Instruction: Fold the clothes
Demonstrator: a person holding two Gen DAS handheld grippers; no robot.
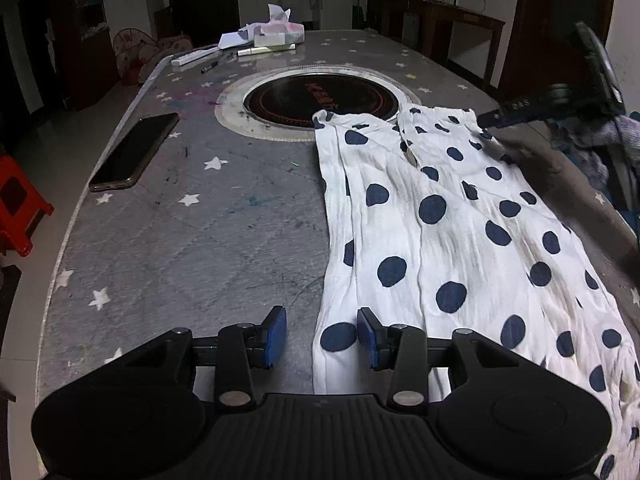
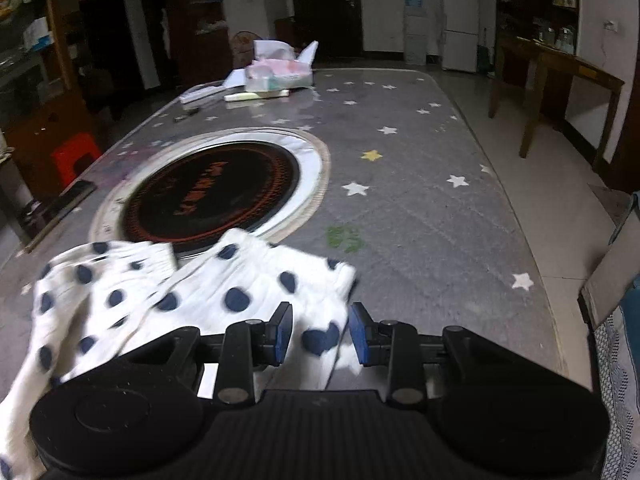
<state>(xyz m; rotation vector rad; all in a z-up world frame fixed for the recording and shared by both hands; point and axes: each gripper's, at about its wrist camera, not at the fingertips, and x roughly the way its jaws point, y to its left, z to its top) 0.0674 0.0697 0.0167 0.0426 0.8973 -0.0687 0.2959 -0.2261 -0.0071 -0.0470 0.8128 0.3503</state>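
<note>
Dim indoor light falls from above onto the grey tabletop point(image 1: 200, 232), leaving the room behind in deep shadow; pale glare sheens its far end. The left wrist view is sharp, though the other hand-held gripper point(image 1: 592, 92) at its right edge smears with motion. The right wrist view blurs the spotted garment point(image 2: 224, 292). Fisheye bending curves both frames' edges, corners vignetted black

right tool point(image 2: 320, 334) open over polka-dot garment point(image 2: 208, 284) – blurred – on starred table point(image 2: 420, 208)
</note>
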